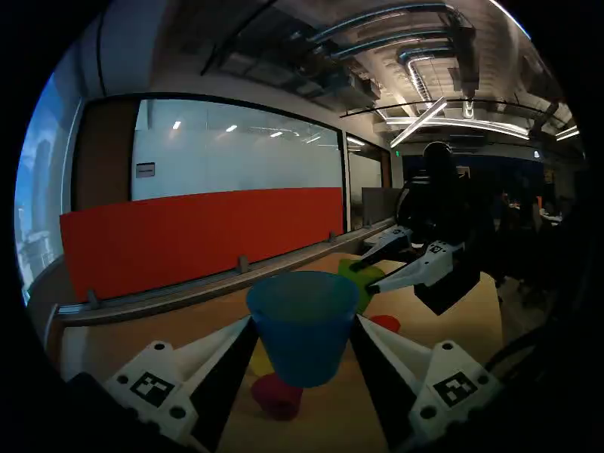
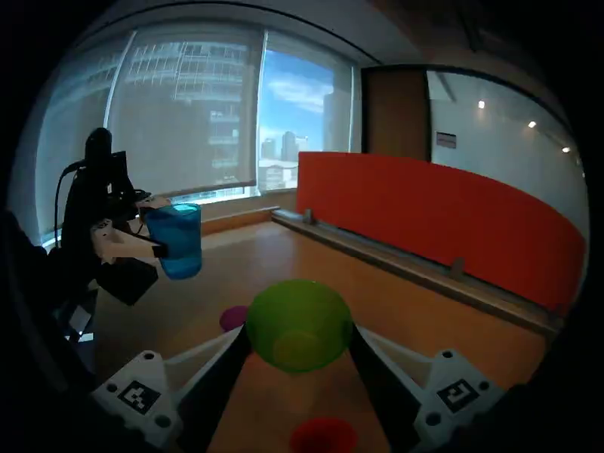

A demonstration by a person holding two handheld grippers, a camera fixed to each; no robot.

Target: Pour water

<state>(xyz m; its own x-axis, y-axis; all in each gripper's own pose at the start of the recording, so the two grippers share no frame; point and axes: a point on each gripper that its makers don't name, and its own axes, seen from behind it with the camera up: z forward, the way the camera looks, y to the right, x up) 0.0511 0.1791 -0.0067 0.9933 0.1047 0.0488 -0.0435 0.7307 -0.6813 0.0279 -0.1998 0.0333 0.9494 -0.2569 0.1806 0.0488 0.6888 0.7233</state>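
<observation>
A blue cup (image 1: pixel 302 332) sits upright between my left gripper's (image 1: pixel 302 325) fingers, which are shut on its sides, lifted above the wooden table (image 1: pixel 438 317). My right gripper (image 2: pixel 300 336) is shut on a green cup (image 2: pixel 300 321), also held off the table (image 2: pixel 249 264). From the right gripper view, the left gripper (image 2: pixel 143 235) holds the blue cup (image 2: pixel 175 240) at the far left. In the left gripper view, the right gripper (image 1: pixel 375 275) holds the green cup (image 1: pixel 353 278) beyond the blue one. No water can be made out in either cup.
On the table stand a magenta cup (image 1: pixel 278 396) (image 2: pixel 234 317), a red cup (image 1: pixel 385 323) (image 2: pixel 323 436) and something yellow (image 1: pixel 260 364). A red partition (image 1: pixel 204 234) (image 2: pixel 453 219) runs along the table's far edge. Windows (image 2: pixel 189 106) lie behind.
</observation>
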